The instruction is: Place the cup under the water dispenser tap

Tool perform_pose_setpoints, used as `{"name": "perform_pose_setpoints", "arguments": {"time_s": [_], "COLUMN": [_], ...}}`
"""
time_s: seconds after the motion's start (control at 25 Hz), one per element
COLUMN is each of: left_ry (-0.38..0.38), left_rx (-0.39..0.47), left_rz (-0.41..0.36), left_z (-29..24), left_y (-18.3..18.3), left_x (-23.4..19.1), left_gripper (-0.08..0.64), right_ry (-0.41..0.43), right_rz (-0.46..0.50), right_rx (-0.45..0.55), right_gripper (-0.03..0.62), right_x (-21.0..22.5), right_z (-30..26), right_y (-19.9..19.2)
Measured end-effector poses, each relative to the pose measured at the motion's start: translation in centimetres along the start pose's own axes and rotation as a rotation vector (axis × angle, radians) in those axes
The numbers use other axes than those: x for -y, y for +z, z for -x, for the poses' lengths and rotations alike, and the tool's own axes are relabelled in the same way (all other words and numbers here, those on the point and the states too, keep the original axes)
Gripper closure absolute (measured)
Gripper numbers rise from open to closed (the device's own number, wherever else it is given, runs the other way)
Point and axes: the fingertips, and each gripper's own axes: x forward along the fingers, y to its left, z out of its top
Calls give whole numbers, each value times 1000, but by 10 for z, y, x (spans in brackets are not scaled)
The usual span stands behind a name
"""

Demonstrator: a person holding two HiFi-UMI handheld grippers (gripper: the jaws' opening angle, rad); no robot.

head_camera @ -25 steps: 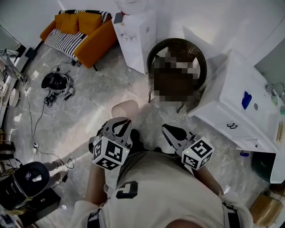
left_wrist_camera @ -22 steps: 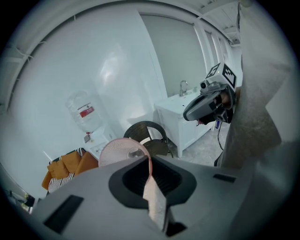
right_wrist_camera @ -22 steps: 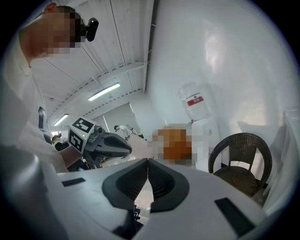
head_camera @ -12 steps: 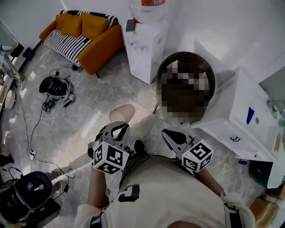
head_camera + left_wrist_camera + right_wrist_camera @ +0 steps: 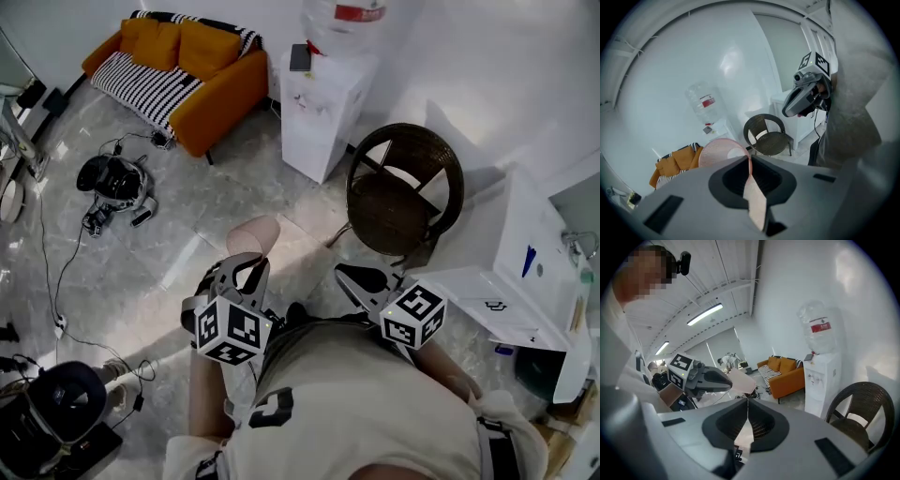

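**Left gripper** (image 5: 246,269): clenched on the wall of the pink cup (image 5: 255,234). In the left gripper view the jaws pinch the cup wall (image 5: 752,197) as a thin strip, and the round body of the cup projects ahead of the jaw tips, toward the water dispenser (image 5: 328,111).

**Cup position:** off the floor, carried in the left gripper, well apart from the water dispenser and not under its tap. The wicker chair (image 5: 405,187) stands to the right of the dispenser and the orange sofa (image 5: 187,66) to its left.

**Right gripper** (image 5: 352,276): jaws together, with nothing between them. It sits beside the left gripper, on the chair side.

**Pose:** both grippers are held close in front of the person's torso. Their tips point toward the dispenser and slope downward, with the marker cubes nearest the body.
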Motion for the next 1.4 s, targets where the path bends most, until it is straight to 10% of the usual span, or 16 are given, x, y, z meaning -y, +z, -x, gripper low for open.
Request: {"name": "perform_pose_setpoints", "arguments": {"time_s": [0.52, 1.4], "left_ry": [60, -27], "left_rx": [-54, -335], "left_rz": [70, -78], "left_z": [-30, -183], "left_y": [-10, 61], "left_x": [-63, -166], "left_gripper": [491, 491], "right_ry": [88, 42], "right_rz": [-10, -198], "right_rx": [-7, 10], "right_gripper": [565, 565], "right_x": [39, 264], "right_z": [-73, -106], "right_y": [33, 84]}}
